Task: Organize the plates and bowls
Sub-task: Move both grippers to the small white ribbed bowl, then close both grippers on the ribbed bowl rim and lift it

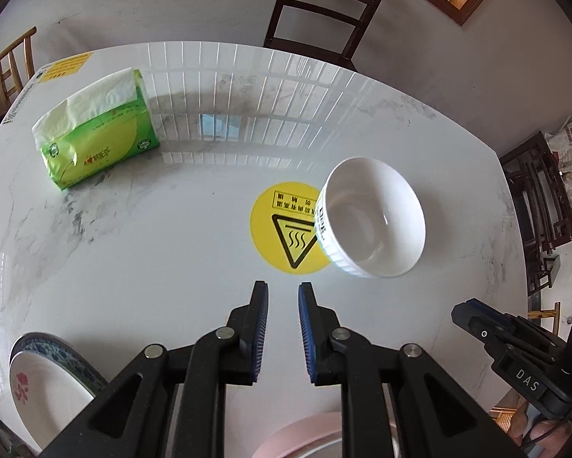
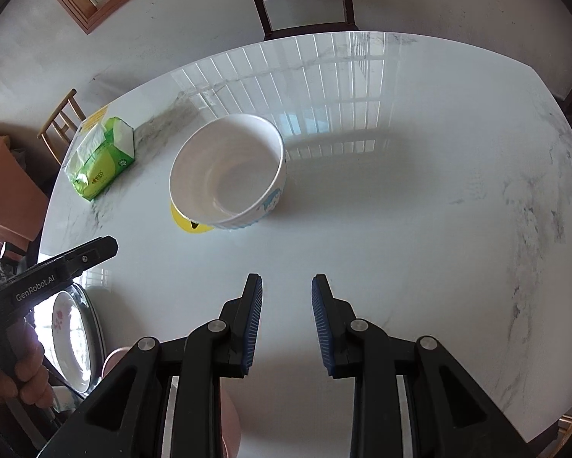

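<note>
A white ribbed bowl point(image 1: 374, 217) stands upright on the marble table point(image 1: 171, 248), partly over a yellow warning sticker point(image 1: 282, 229); it also shows in the right wrist view point(image 2: 228, 175). My left gripper point(image 1: 283, 290) is open and empty, a little short and left of the bowl. My right gripper point(image 2: 286, 282) is open and empty, well in front of the bowl. A white plate with a red flower point(image 1: 41, 393) lies on a blue-patterned plate point(image 1: 72, 362) at the near left. A pink dish point(image 1: 305, 435) lies under the left gripper.
A green tissue pack point(image 1: 95, 133) lies at the far left of the table. A dark wooden chair point(image 1: 324, 11) stands behind the table, a light wooden chair point(image 1: 7, 72) at the left, dark furniture point(image 1: 542, 206) at the right. The right gripper's body point(image 1: 515, 347) shows at the right.
</note>
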